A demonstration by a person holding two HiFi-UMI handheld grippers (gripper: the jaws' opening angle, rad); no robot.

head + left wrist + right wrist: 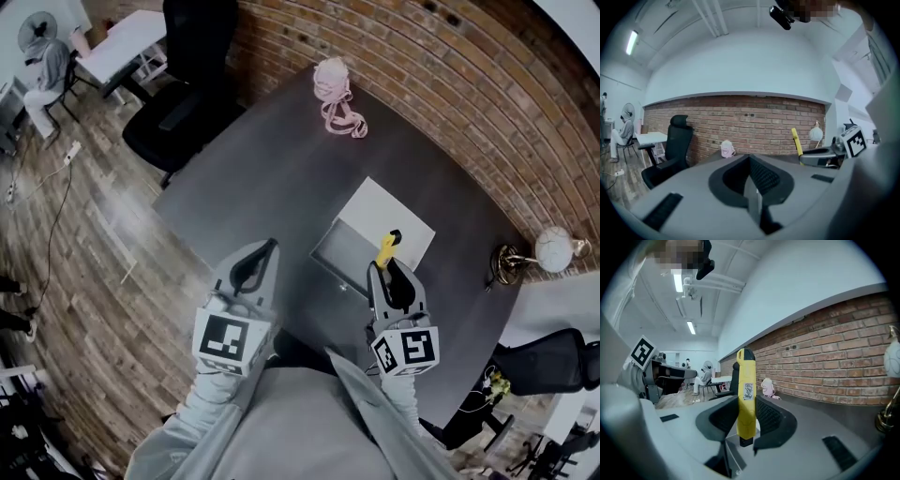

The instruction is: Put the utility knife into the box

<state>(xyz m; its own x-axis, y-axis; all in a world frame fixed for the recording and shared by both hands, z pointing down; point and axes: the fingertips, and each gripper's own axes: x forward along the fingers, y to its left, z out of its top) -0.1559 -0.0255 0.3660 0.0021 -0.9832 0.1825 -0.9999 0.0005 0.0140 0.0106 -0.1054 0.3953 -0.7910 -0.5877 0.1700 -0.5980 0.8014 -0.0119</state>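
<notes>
A yellow utility knife (746, 397) with a black tip stands upright between the jaws of my right gripper (746, 420), which is shut on it. In the head view the knife (387, 247) sticks forward out of the right gripper (390, 274), over the near part of the open grey box (349, 250), whose white lid (394, 222) lies flat behind it. My left gripper (260, 262) is held to the left of the box, jaws shut with nothing between them. From the left gripper view (753, 185) the knife (796, 142) shows at the right.
The dark table (272, 187) carries a pink cup with a pink ribbon (335, 94) at its far end and a white globe lamp on a brass stand (548, 250) at the right. A black office chair (178, 98) stands at the table's left. A brick wall runs behind.
</notes>
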